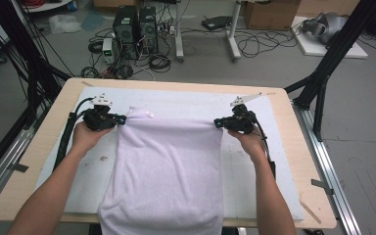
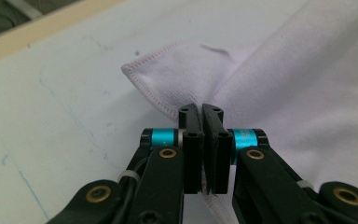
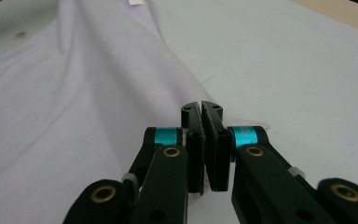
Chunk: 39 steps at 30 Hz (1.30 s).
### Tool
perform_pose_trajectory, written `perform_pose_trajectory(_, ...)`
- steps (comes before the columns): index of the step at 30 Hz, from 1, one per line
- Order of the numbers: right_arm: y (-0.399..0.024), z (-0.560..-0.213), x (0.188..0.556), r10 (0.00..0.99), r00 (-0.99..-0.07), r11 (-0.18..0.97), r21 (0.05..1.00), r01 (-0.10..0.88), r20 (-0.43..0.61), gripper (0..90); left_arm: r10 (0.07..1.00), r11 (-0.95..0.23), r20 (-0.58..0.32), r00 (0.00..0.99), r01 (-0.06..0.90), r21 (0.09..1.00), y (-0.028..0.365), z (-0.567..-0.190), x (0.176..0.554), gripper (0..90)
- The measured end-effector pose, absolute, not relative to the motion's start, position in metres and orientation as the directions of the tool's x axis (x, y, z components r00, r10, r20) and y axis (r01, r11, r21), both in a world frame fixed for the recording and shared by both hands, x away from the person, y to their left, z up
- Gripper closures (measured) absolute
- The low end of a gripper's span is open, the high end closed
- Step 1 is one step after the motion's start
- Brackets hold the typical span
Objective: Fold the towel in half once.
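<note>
Towel [image 1: 169, 171], pale lilac, lies on the white mat [image 1: 254, 166] mid-table, near end hanging over the front edge of the table [image 1: 298, 161]. I've got both far corners pinched: left tool [image 1: 122, 119] clamped on the far-left corner, right tool [image 1: 217, 123] clamped on the far-right one, cloth squeezed between the pads in both gripper views. Step in hand, as I read it: a fold, w/ the far edge lifted just off the mat. Next move prob needs both hands carried evenly toward me, edge kept taut so it doesn't sag btw them. Room is fine: bare mat on both sides and beyond the towel, nothing else on the table.
</note>
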State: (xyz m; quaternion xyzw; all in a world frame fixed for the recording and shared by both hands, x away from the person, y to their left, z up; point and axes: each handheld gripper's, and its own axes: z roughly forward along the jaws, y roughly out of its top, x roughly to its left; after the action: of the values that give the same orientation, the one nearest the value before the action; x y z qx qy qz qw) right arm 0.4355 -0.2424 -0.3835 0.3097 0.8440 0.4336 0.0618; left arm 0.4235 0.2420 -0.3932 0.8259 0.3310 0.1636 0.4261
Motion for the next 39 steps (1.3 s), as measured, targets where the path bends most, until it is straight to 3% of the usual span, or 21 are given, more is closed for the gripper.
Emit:
perform_pose_trajectory(7, -0.242, -0.37, 0.383, 0.474, -0.869, 0.475, 0.79, 0.389, 0.142, 88.2, 0.633, -0.421, -0.017, 0.774, 0.363, 0.831, 0.257, -0.393, 0.365, 86.1)
perform_pose_trajectory(12, -0.239, -0.388, 0.343, 0.433, -0.89, 0.532, 0.757, 0.378, 0.14, 87.9, 0.587, -0.469, -0.033, 0.809, 0.373, 0.801, 0.26, -0.418, 0.325, 84.9)
perform_pose_trajectory(14, -0.237, -0.402, 0.331, 0.421, -0.895, 0.565, 0.729, 0.387, 0.149, 85.9, 0.591, -0.485, -0.036, 0.806, 0.391, 0.782, 0.262, -0.427, 0.317, 80.2)
perform_pose_trajectory(16, -0.238, -0.41, 0.325, 0.421, -0.893, 0.568, 0.721, 0.398, 0.16, 76.4, 0.593, -0.492, -0.041, 0.804, 0.402, 0.772, 0.264, -0.43, 0.314, 67.7)
perform_pose_trajectory(20, -0.246, -0.407, 0.325, 0.445, -0.88, 0.528, 0.744, 0.41, 0.169, 67.9, 0.605, -0.472, -0.047, 0.794, 0.406, 0.782, 0.267, -0.423, 0.32, 56.3)
perform_pose_trajectory(26, -0.24, -0.399, 0.341, 0.478, -0.869, 0.522, 0.753, 0.4, 0.131, 54.6, 0.621, -0.434, -0.057, 0.782, 0.403, 0.806, 0.257, -0.41, 0.34, 49.2)
perform_pose_trajectory(30, -0.232, -0.412, 0.348, 0.477, -0.863, 0.546, 0.713, 0.44, 0.167, 51.9, 0.635, -0.448, -0.072, 0.769, 0.443, 0.776, 0.251, -0.419, 0.35, 46.8)
perform_pose_trajectory(34, -0.229, -0.421, 0.348, 0.477, -0.857, 0.557, 0.688, 0.465, 0.193, 56.5, 0.604, -0.495, -0.087, 0.792, 0.458, 0.738, 0.248, -0.43, 0.353, 62.8)
perform_pose_trajectory(35, -0.229, -0.423, 0.348, 0.471, -0.856, 0.569, 0.669, 0.478, 0.212, 62.3, 0.591, -0.506, -0.087, 0.802, 0.453, 0.734, 0.247, -0.43, 0.353, 70.5)
perform_pose_trajectory(39, -0.225, -0.429, 0.349, 0.447, -0.864, 0.607, 0.631, 0.484, 0.233, 82.4, 0.573, -0.534, -0.059, 0.817, 0.427, 0.729, 0.242, -0.43, 0.349, 84.4)
